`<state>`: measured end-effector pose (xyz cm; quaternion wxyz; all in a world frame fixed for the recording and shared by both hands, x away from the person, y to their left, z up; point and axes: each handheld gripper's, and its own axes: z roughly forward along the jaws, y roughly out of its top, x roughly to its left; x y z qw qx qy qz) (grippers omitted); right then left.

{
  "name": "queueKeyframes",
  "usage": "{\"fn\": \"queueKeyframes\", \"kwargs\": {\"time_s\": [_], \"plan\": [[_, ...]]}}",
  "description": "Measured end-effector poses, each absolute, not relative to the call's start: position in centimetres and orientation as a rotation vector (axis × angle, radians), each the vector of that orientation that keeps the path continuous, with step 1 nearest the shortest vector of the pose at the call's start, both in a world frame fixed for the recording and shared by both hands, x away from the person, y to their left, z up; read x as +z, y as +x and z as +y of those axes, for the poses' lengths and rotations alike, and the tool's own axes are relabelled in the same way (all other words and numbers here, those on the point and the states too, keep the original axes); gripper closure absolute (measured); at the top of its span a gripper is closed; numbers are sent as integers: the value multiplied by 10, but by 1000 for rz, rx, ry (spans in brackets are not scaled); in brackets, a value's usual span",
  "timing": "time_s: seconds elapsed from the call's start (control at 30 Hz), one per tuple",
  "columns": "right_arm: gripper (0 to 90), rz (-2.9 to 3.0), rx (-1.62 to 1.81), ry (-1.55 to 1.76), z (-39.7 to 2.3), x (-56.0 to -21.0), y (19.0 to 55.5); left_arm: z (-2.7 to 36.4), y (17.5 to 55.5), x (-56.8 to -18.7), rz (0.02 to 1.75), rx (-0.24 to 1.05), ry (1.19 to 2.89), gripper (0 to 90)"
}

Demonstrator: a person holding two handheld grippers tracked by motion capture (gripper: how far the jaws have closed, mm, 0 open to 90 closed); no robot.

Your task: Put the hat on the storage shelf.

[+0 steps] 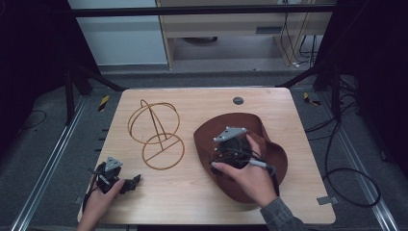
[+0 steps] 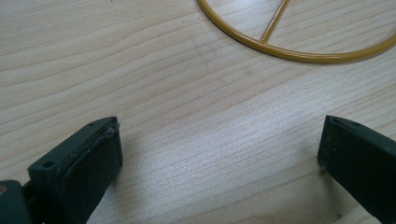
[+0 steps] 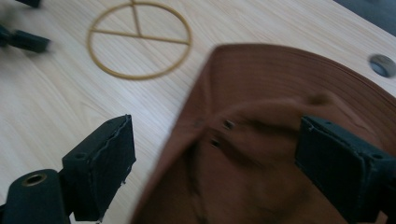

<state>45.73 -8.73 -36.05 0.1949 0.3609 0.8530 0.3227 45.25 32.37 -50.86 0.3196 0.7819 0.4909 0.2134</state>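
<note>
so, brown hat point(image 1: 250, 139) lies on the right half of the pale wood-grain table point(image 1: 192, 197), soft felt-like stuff, wide curled brim, creased crown with small eyelet holes showing in the right gripper view. right gripper point(image 1: 231, 144) sits over the hat's crown, held from behind by the right hand point(image 1: 250, 178); in its own view the two black ribbed jaws stand wide apart, one over bare wood, the other over the hat point(image 3: 280, 140), nothing clamped. left gripper point(image 1: 115, 179) low at the near left of the table in the left hand point(image 1: 98, 199), jaws spread wide over bare wood, empty. thin gold wire stand point(image 1: 156, 134) just left of the hat, round flat base ring with a cross bar, hoops rising from it; its base ring point(image 2: 299, 46) curves past ahead of the left jaws, apart from them.
</note>
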Motion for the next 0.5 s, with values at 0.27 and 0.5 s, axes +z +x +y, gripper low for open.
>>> {"fn": "queueKeyframes", "kwargs": {"time_s": [0.27, 0.5], "plan": [[134, 2399, 900, 1167, -130, -351, 476, 324, 452, -509, 1290, 561, 2056, 0], [87, 2407, 896, 1231, -154, -353, 489, 324, 453, -509, 1289, 562, 2057, 0]]}}
